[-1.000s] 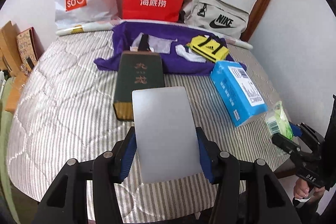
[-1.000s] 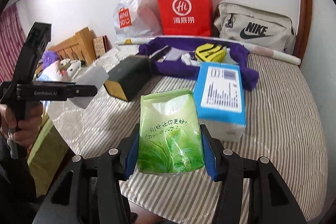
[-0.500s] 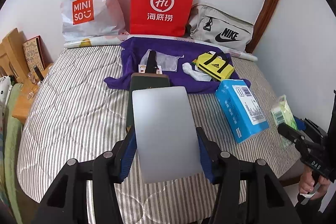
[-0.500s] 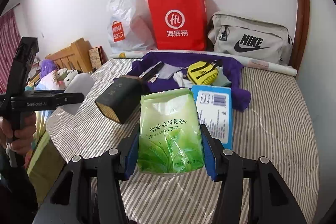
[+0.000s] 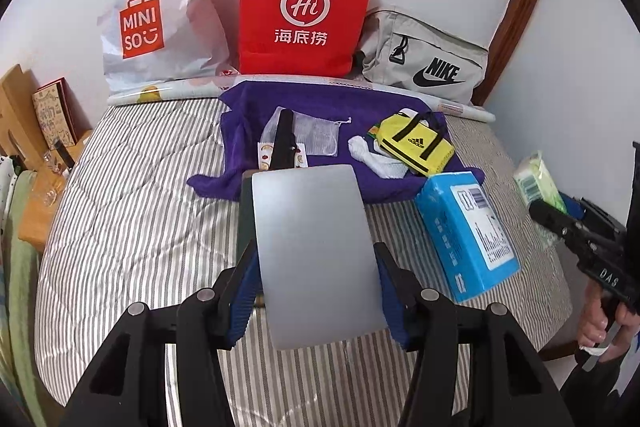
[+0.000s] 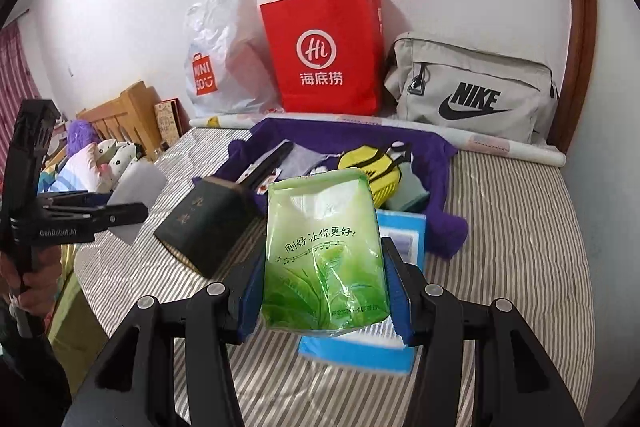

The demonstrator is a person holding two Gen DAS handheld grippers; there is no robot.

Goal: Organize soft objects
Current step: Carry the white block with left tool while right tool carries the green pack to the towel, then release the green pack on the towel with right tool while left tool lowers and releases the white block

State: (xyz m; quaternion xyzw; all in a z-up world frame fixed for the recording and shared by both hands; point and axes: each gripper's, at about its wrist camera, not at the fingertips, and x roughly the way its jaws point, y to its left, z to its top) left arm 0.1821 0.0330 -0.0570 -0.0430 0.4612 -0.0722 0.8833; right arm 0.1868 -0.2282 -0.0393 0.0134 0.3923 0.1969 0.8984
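Step in hand, as judged: transport. Both grippers carry a pack above the bed [image 5: 120,227]; neither pack is set down yet. The next move calls for a destination, probably the row of bags at the wall, and a level approach so the soft packs do not slip from the pads.

Bed: quilted cover, grey-and-white stripes, slightly puckered.

Red bag [image 5: 304,15]: stiff paper, upright, cord handles. Beside it stands a crinkled white plastic bag [image 5: 160,7]; on its other side a grey fabric pouch [image 6: 472,87] slumps.

Purple cloth [image 5: 320,103]: soft, rumpled, spread below the bags, bearing a yellow mini bag [image 5: 416,143] and small items.

Blue pack [image 5: 464,227]: glossy, box-shaped, lying on the stripes.

Dark box [image 6: 208,223]: rigid, rectangular, tilted on the bed.

Left gripper [image 5: 316,291]: fingers clamped on the white pack [image 5: 316,251], matte, smooth, with rounded corners, held clear of the bed.

Right gripper [image 6: 324,287]: fingers clamped on the green pack [image 6: 324,251], wrinkled glossy film, held over the blue pack.
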